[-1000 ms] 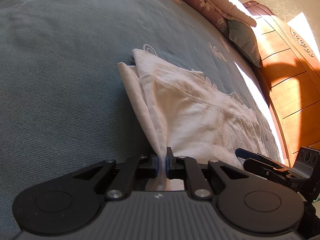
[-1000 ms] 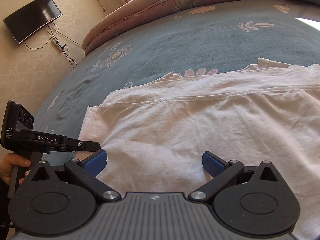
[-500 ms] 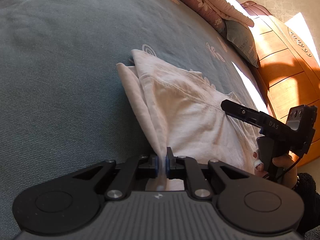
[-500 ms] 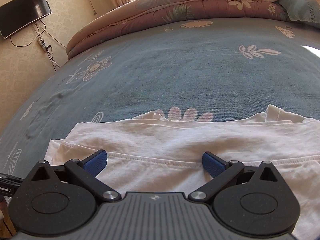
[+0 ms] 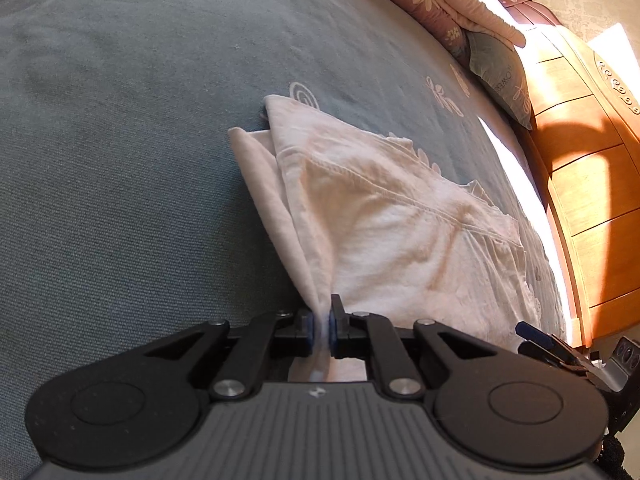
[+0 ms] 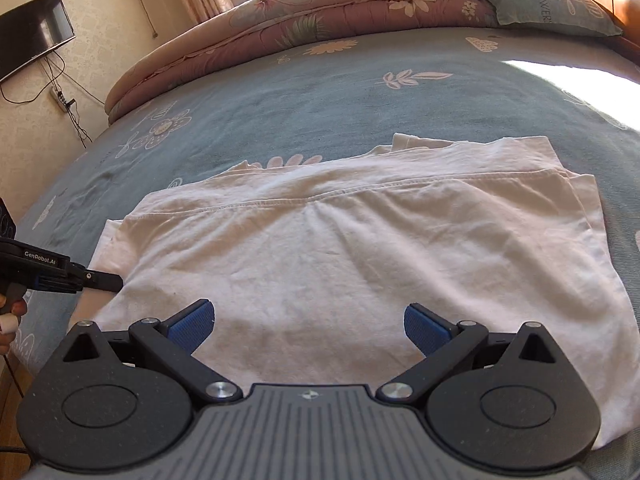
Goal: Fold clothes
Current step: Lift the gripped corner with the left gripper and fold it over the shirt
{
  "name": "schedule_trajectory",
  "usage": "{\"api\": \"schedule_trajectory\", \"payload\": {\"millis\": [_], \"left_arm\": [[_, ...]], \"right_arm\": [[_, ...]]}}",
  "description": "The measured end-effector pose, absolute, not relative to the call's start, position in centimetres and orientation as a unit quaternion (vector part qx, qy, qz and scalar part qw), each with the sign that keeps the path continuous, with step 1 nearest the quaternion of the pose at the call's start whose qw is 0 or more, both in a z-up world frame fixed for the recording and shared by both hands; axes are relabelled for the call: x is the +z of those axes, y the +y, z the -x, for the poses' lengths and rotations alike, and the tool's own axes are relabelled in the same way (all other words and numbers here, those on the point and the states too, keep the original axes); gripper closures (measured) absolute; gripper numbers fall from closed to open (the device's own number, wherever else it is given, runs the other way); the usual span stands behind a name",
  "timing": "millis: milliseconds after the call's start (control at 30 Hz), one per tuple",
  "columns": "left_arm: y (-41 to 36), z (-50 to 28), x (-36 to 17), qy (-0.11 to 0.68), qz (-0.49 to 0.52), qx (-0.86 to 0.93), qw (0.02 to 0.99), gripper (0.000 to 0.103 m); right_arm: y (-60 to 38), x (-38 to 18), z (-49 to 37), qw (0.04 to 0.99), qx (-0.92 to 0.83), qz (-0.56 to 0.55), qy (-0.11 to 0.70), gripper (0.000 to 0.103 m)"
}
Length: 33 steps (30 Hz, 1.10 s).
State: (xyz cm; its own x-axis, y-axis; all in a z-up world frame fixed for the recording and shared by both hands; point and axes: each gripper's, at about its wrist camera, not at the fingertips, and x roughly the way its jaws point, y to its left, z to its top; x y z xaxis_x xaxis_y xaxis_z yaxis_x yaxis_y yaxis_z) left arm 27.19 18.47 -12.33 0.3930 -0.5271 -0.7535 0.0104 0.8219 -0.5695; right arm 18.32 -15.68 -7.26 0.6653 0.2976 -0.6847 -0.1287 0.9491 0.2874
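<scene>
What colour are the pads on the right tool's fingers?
Blue, textured pads on black arms; clearest in the right wrist view.

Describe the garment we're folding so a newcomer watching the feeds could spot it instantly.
Start at the wide blue-grey floral bedspread covering the bed. Near its front edge lies a white cotton garment, partly folded into a rough rectangle with a stitched hem running across it. It is the only loose white cloth there, and the left gripper pinches its corner.
</scene>
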Motion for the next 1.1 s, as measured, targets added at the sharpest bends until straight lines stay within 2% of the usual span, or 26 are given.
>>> {"api": "schedule_trajectory", "payload": {"millis": [433, 900, 1100], "left_arm": [[15.2, -26.9, -5.6, 0.495, 0.244, -0.214, 0.806, 0.097], [6.5, -27.5, 0.9, 0.462, 0.233, -0.284, 0.807, 0.097], [2.4, -28.4, 1.6, 0.453, 0.257, -0.311, 0.795, 0.097]], "right_arm": [[-19.3, -5.8, -14.5, 0.925, 0.103, -0.120, 0.346, 0.000], [-23.5, -5.0, -11.1, 0.937, 0.091, -0.153, 0.301, 0.000], [-25.7, -4.4, -9.4, 0.944, 0.070, -0.164, 0.279, 0.000]]}}
